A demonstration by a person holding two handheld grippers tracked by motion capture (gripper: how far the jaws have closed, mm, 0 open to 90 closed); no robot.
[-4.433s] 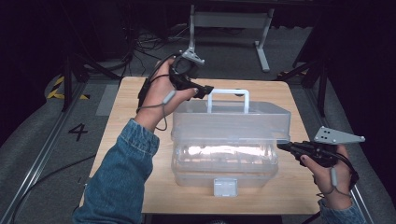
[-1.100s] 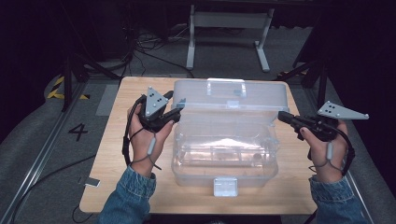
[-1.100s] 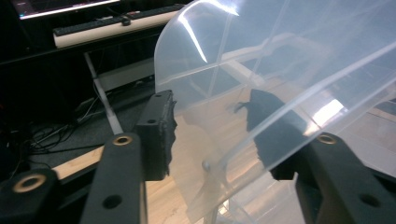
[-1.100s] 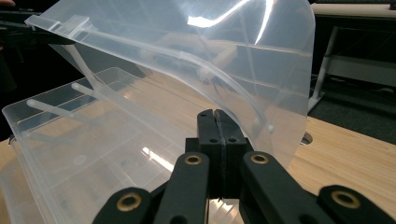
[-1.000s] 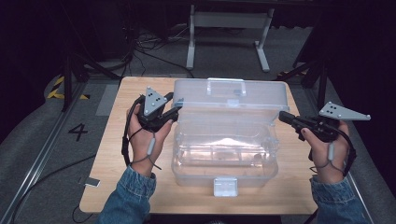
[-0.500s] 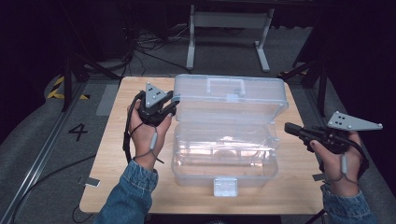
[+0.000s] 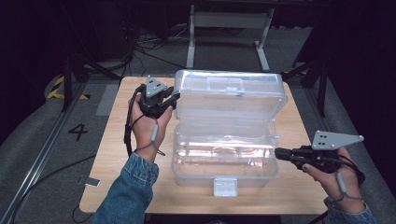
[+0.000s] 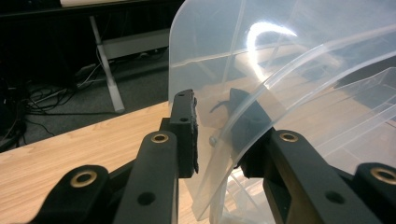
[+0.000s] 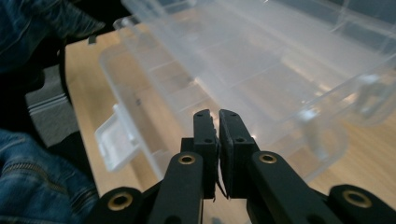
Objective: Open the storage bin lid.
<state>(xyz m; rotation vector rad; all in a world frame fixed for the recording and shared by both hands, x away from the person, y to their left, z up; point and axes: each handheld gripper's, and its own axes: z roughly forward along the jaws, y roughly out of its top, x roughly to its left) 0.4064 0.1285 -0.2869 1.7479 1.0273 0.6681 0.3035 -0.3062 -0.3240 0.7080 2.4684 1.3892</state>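
Note:
A clear plastic box (image 7: 224,158) stands on the wooden table (image 7: 116,154) with its lid (image 7: 229,100) swung upright. My left gripper (image 7: 173,100) is shut on the lid's left edge. In the left gripper view the lid's wall (image 8: 280,56) passes between the jaws of my left gripper (image 8: 217,126), which closed onto it within the last second. My right gripper (image 7: 276,153) hovers just right of the box base. Its jaws have just parted to a hairline slit, with nothing between them. In the right gripper view my right gripper (image 9: 216,116) points at the box (image 9: 233,60).
A white latch (image 7: 225,185) hangs at the middle of the box's front wall, near the table's front edge. A metal frame (image 7: 229,21) stands on the floor beyond the table. Bare wood lies left and right of the box.
The lid has swung from half raised to upright, with the left gripper staying at its left edge. The right gripper has drawn back toward the front of the table, beside the box base.

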